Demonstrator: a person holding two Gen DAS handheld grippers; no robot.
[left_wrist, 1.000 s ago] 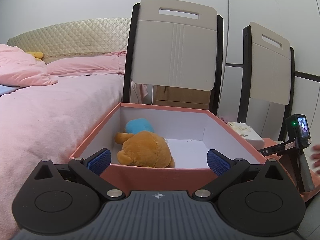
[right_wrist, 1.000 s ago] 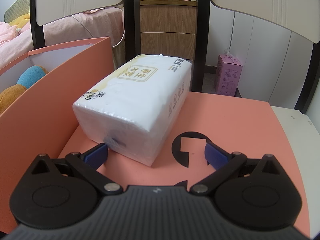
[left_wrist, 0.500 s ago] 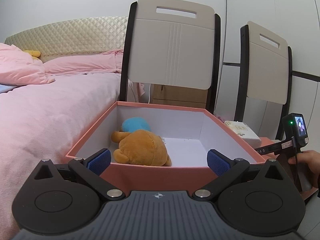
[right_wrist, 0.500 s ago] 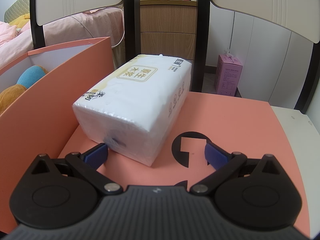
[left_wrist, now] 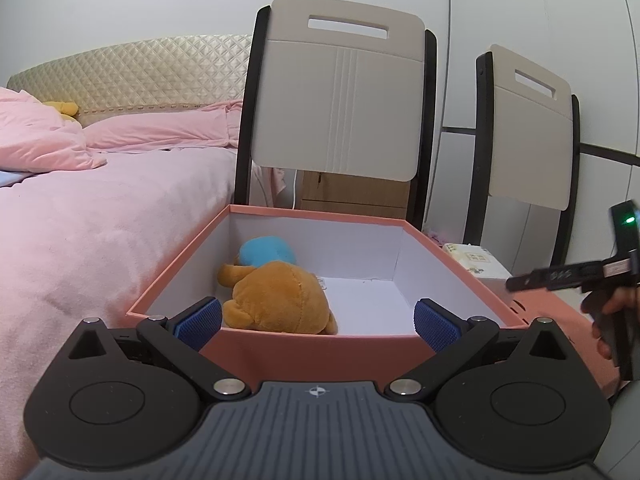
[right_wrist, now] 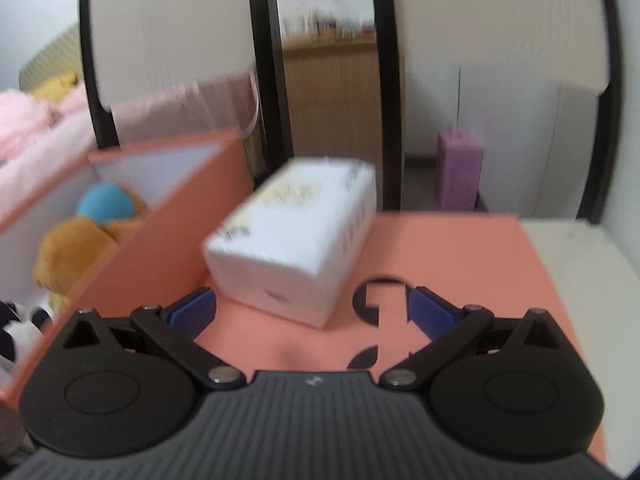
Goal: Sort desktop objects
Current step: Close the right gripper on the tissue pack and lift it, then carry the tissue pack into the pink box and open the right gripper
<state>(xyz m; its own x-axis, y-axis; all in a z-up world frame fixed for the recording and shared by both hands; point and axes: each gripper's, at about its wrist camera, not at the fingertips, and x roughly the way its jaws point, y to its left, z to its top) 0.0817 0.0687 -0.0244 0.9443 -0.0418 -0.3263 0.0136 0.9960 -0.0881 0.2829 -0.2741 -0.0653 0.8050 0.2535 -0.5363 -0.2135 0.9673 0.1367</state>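
Observation:
A salmon-pink open box (left_wrist: 312, 346) holds a brown plush toy (left_wrist: 276, 300) with a blue plush part (left_wrist: 268, 250) behind it. My left gripper (left_wrist: 318, 322) is open and empty just in front of the box's near wall. A white tissue pack (right_wrist: 296, 236) lies on a salmon-pink lid (right_wrist: 448, 256) to the right of the box (right_wrist: 168, 240). My right gripper (right_wrist: 312, 312) is open and empty, a short way in front of the pack. The pack (left_wrist: 474, 262) and the right gripper's body (left_wrist: 600, 272) also show in the left wrist view. The right wrist view is blurred.
Two chairs with beige backs (left_wrist: 340, 100) (left_wrist: 528, 132) stand behind the box. A bed with pink bedding (left_wrist: 80, 216) lies to the left. A purple carton (right_wrist: 460, 172) stands on the floor beyond the lid. A black-and-white soft object (right_wrist: 20, 328) shows at the left edge.
My right gripper has pulled back and risen, so the tissue pack looks smaller and farther. My left gripper has risen slightly and looks deeper into the box. Both stay open.

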